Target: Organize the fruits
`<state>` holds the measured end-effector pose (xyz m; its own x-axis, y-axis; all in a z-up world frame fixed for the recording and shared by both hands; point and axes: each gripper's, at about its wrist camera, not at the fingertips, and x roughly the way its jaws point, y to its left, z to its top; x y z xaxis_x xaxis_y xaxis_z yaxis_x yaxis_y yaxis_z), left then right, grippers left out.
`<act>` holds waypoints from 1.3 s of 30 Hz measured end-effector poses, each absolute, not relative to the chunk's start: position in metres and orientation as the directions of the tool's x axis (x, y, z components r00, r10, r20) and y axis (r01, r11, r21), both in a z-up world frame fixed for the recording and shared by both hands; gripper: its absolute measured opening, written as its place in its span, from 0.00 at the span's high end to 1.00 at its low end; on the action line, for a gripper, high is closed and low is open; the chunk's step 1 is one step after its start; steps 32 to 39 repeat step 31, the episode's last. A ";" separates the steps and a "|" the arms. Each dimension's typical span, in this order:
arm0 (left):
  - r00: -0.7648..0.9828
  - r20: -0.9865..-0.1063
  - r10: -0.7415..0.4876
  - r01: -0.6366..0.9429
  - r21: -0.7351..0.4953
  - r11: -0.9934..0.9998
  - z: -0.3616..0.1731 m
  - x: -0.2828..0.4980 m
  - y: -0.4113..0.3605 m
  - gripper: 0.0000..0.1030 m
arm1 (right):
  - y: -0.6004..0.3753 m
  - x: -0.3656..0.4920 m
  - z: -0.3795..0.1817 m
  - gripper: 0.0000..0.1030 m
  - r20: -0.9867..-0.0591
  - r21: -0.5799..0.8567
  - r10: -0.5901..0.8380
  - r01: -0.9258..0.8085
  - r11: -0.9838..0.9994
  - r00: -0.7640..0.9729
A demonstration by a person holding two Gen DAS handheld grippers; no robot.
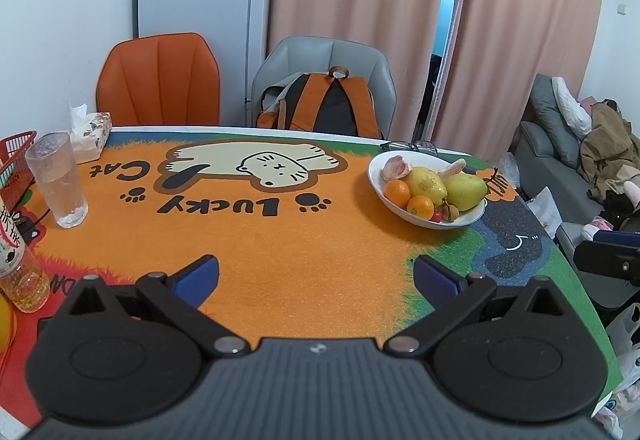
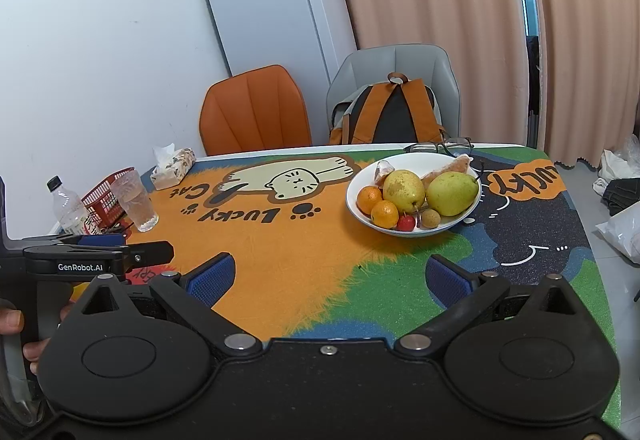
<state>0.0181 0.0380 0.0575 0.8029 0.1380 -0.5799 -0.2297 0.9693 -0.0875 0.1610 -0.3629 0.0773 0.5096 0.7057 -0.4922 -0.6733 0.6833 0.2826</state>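
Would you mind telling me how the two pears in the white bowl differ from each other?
The left pear is yellower, with brown speckling; the right pear is greener and smoother. The left pear sits next to the two oranges, while the right pear lies toward the bowl's right rim, its stem pointing right. Both are much larger than the oranges and share the same white bowl, untouched by either gripper.

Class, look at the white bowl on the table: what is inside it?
The white bowl holds two pears, two oranges, a small red fruit, a small brown fruit and peeled citrus pieces. Anything beneath the pile is hidden.
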 end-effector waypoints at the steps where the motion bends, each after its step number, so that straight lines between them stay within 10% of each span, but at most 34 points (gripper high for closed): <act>1: 0.803 -0.580 0.138 -0.230 -0.088 0.969 0.058 0.018 0.038 0.00 | -0.363 0.160 0.077 0.00 -0.492 0.283 0.706 -0.673 0.683 0.509; 39: 0.806 -0.579 0.121 -0.201 -0.076 0.977 0.055 0.019 0.031 0.00 | -0.362 0.164 0.074 0.00 -0.500 0.292 0.705 -0.669 0.684 0.503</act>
